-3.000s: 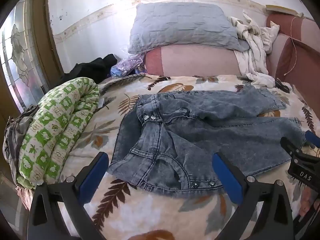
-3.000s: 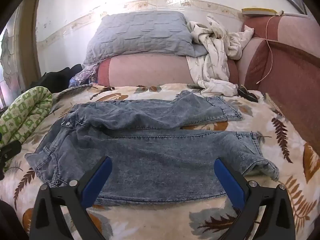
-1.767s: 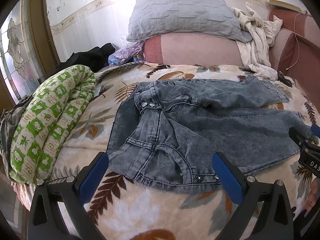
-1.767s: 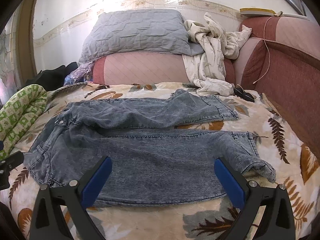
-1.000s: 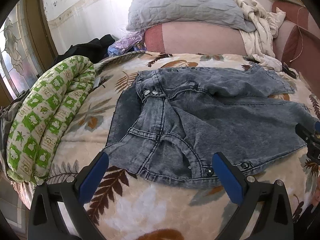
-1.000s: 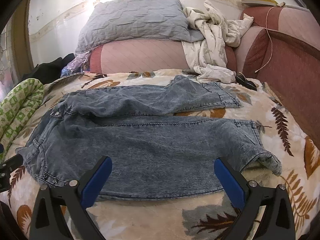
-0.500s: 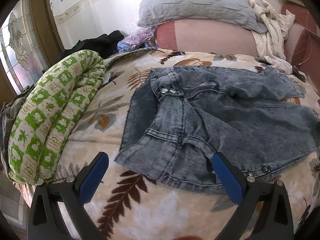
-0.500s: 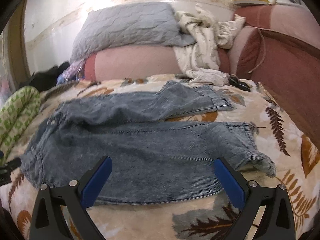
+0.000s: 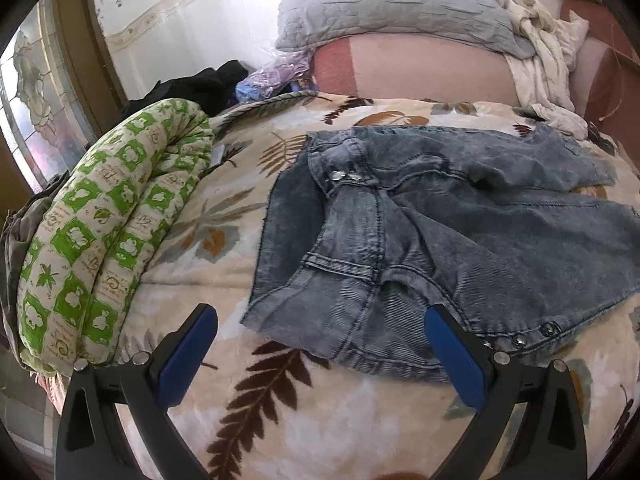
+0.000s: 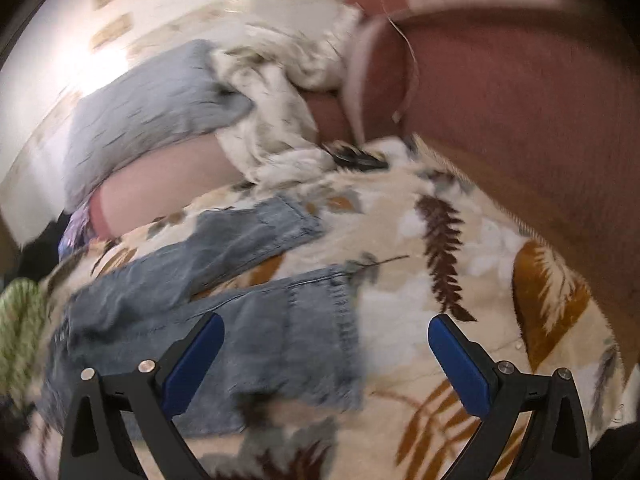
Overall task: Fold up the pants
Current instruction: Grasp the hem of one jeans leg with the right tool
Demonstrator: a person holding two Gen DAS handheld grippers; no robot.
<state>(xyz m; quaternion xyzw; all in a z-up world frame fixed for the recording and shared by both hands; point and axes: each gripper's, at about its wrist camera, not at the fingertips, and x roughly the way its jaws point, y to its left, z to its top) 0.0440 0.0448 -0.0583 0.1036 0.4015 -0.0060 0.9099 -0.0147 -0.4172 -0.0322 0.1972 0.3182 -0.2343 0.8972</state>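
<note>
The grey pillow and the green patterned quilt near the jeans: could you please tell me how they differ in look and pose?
The grey pillow is plain grey with a stitched texture; the green patterned quilt is cream with green squares. The grey pillow lies flat atop the pink headboard cushion beyond the jeans; the green patterned quilt is rolled up along the bed's left edge. Both are soft bedding that touches no jeans.

Faded blue-grey pants (image 9: 460, 240) lie on a cream blanket (image 9: 320, 412) with brown leaves.
</note>
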